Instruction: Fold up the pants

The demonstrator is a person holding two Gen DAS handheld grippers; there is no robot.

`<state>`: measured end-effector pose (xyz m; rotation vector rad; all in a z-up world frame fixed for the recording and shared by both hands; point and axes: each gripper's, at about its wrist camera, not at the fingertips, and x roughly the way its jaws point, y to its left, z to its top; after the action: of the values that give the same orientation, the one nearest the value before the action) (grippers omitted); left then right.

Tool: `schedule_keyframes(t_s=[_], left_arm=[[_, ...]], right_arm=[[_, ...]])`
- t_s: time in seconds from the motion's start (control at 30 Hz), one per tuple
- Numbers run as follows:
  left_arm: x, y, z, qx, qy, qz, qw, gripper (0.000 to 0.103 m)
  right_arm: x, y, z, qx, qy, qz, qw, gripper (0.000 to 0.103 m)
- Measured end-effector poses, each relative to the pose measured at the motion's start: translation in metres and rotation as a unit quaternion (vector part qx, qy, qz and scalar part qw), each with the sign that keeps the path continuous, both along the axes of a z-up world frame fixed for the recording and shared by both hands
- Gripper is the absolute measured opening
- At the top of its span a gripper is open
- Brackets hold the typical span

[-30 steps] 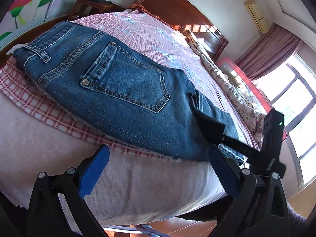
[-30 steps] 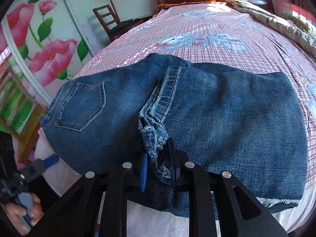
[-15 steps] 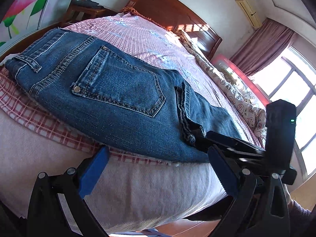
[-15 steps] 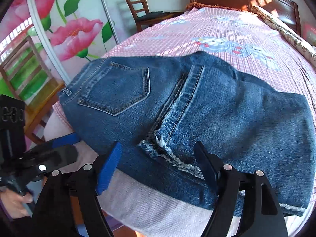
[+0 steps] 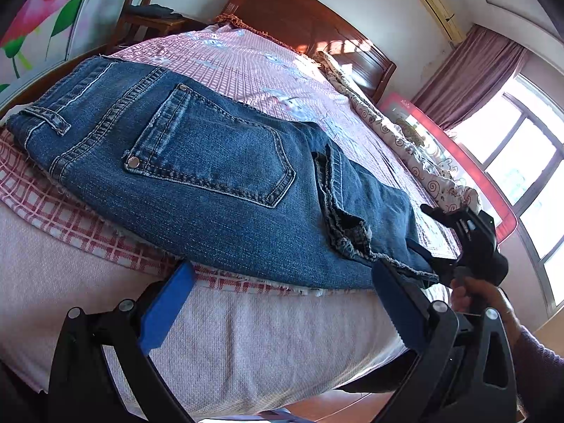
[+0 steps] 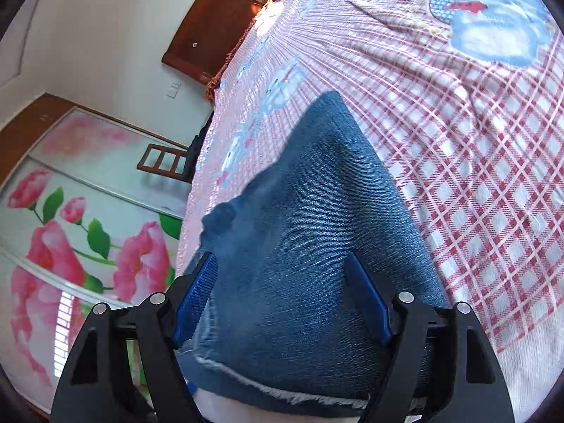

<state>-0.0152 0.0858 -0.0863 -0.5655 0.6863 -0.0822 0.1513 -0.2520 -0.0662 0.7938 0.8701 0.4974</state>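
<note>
both claws (image 5: 282, 303) (image 6: 282, 299) gape at folded jeans (image 5: 211, 176) on the bed (image 5: 246, 335).

Blue jeans (image 5: 218, 183), pink-checked bedspread (image 6: 493, 194)

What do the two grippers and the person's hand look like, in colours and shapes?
Both the left gripper and the right gripper have black angular frames with silver bolt heads and flat blue ribbed fingers. The person's hand is bare, with a dark purple knitted sleeve at the wrist.

Bright daylight from the window (image 5: 521, 148) — glare there, fisheye-warped edges.
</note>
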Motion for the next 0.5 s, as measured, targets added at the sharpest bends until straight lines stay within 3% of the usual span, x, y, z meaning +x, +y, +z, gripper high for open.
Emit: schedule_keyframes(t_s=[0.1,0.17,0.23,0.37,0.43,0.5], left_arm=[[-0.001,0.000,0.000,0.000,0.000,-0.002,1.0000,0.100],[0.000,0.000,0.000,-0.001,-0.001,-0.002,1.0000,0.100],[-0.001,-0.002,0.000,0.001,-0.001,-0.002,1.0000,0.101],[-0.001,0.000,-0.001,-0.002,-0.002,-0.002,1.0000,0.101],[-0.002,0.001,-0.001,-0.006,-0.004,-0.003,1.0000,0.101],[-0.004,0.004,0.001,-0.013,-0.002,0.000,0.9999,0.101]], right_arm=[[-0.004,0.023,0.014,-0.084,-0.018,0.020,0.996,0.072],[-0.003,0.026,0.025,-0.096,-0.001,0.015,0.995,0.072],[-0.012,0.031,0.039,-0.031,-0.031,0.011,0.999,0.072],[-0.015,0.087,0.044,0.048,-0.023,0.100,0.994,0.072],[-0.016,0.118,0.039,0.065,-0.020,0.137,0.988,0.078],[-0.016,0.146,0.025,0.049,-0.001,0.162,0.986,0.082]])
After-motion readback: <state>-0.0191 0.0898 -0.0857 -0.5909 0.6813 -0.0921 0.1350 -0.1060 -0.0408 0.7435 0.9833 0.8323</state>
